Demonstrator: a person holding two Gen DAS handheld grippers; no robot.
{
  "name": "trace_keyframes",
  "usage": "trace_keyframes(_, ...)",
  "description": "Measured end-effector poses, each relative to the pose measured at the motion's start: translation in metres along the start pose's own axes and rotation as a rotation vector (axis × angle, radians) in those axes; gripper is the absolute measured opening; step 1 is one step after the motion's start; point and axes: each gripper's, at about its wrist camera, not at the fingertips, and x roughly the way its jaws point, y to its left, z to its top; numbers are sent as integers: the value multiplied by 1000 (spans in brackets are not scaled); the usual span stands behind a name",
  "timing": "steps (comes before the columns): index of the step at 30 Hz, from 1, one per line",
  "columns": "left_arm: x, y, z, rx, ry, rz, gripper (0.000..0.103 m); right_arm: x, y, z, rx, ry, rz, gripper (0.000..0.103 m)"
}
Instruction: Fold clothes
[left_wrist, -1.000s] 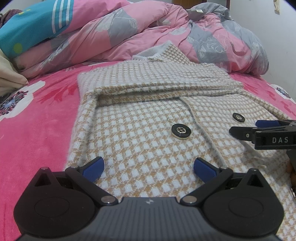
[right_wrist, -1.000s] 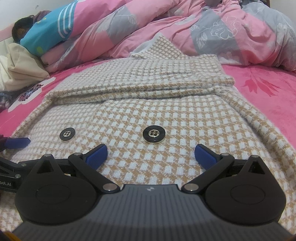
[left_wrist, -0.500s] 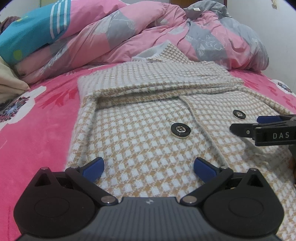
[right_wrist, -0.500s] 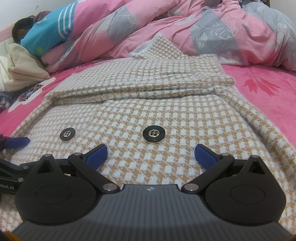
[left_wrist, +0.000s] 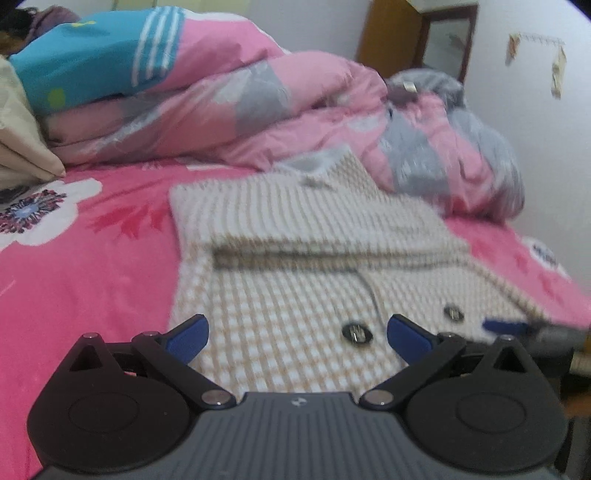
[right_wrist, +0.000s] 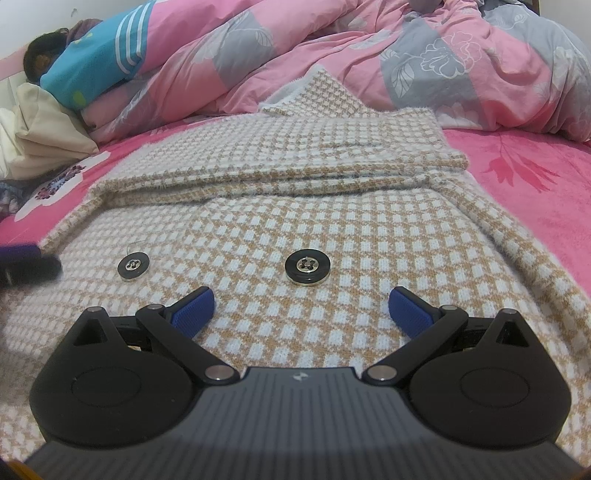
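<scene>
Partly folded: checked coat (right_wrist: 332, 221) flat on bed (right_wrist: 535, 177), far part doubled over above buttons (right_wrist: 306, 266). Left gripper (left_wrist: 295, 332), right gripper (right_wrist: 301, 308) spread wide, empty; final folds remaining.

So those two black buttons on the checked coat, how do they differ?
In the right wrist view, the left button looks smaller, and a loose thread curls from it; the right button looks bigger, with no stray thread. The right one lies ahead of the open right claw; the left one sits off to its side. Both are round, black, metal-centred, flat on the coat.
</scene>
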Motion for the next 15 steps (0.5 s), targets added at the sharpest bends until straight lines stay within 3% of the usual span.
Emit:
trace_keyframes(9, 19, 19, 26, -62, -7, 4, 103, 0, -1, 0, 3, 1, 3, 102)
trace_keyframes(15, 34, 22, 44, -54, -39, -33, 103, 0, 1, 2, 0, 15, 0, 102)
